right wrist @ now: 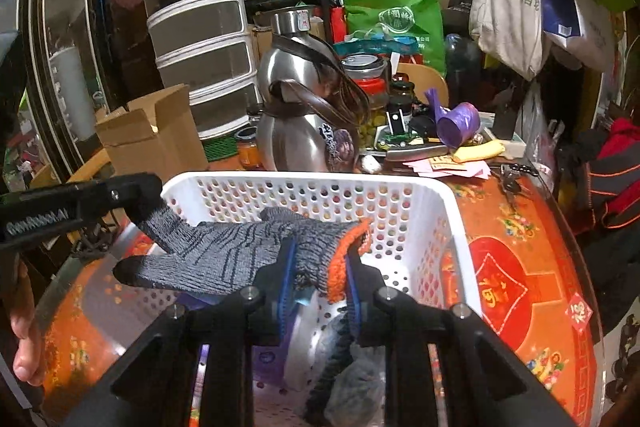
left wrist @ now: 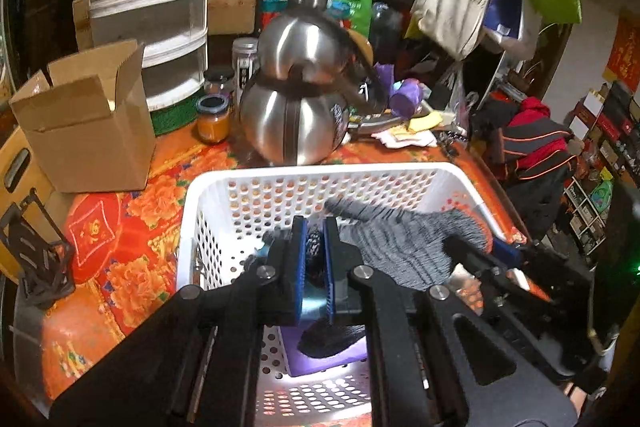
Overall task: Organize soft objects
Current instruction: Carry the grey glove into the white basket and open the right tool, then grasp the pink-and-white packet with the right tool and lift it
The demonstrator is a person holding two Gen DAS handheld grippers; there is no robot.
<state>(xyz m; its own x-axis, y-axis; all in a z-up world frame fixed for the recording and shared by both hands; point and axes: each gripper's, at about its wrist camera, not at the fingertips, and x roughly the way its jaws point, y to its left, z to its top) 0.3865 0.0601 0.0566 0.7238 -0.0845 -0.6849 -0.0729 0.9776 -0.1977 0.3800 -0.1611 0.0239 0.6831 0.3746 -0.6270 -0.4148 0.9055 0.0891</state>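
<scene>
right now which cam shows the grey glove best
The right wrist view: the grey glove spans it from fingertips to orange cuff, above the white basket. The left wrist view shows it blurred, partly hidden behind the gripper.

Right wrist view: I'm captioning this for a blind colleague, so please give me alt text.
A grey knit glove with an orange cuff is stretched above a white perforated basket, its cuff pinched in the right tongs and a fingertip held by the left tongs. Behind stand a gourd-shaped steel flask and a cardboard box.
</scene>
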